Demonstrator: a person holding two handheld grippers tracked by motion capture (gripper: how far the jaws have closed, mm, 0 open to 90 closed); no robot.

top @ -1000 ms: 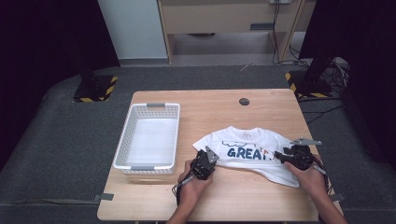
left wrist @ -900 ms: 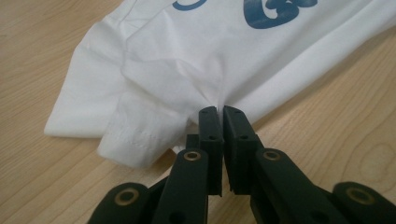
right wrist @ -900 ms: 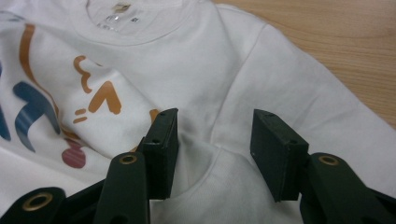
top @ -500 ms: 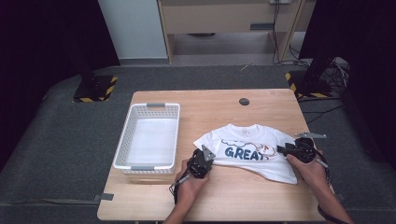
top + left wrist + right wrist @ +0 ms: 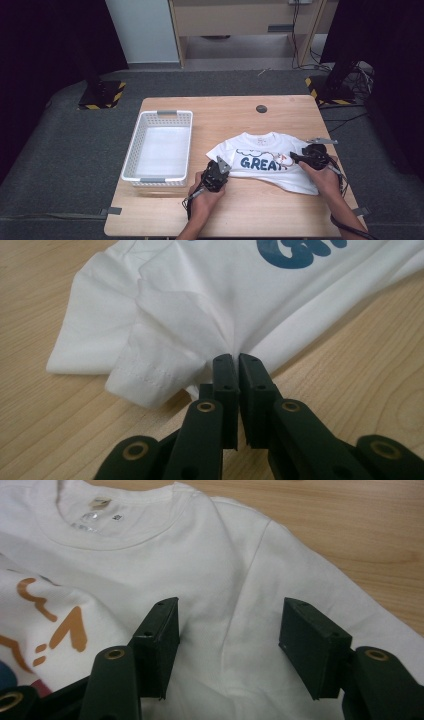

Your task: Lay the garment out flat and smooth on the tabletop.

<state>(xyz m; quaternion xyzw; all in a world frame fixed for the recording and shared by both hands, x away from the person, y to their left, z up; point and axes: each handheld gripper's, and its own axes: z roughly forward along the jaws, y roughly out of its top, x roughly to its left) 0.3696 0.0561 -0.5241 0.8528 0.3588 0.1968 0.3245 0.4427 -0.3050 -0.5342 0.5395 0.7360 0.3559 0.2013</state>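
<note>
A white T-shirt with blue "GREAT" lettering lies spread on the wooden table, its collar toward the far side. My left gripper is at the shirt's near left edge, its jaws shut on a bunched fold of the white T-shirt. My right gripper rests over the shirt's right part. Its jaws have just been opening and stand apart above the flat cloth of the white T-shirt, gripping nothing.
A white slatted basket stands on the left part of the table. A small dark round disc sits near the far edge. Bare wood lies along the front edge and behind the shirt. Dark floor surrounds the table.
The right gripper has slid left along the shirt and its jaws have spread. The shirt's right side now lies flatter. The left gripper has kept its hold in place.
</note>
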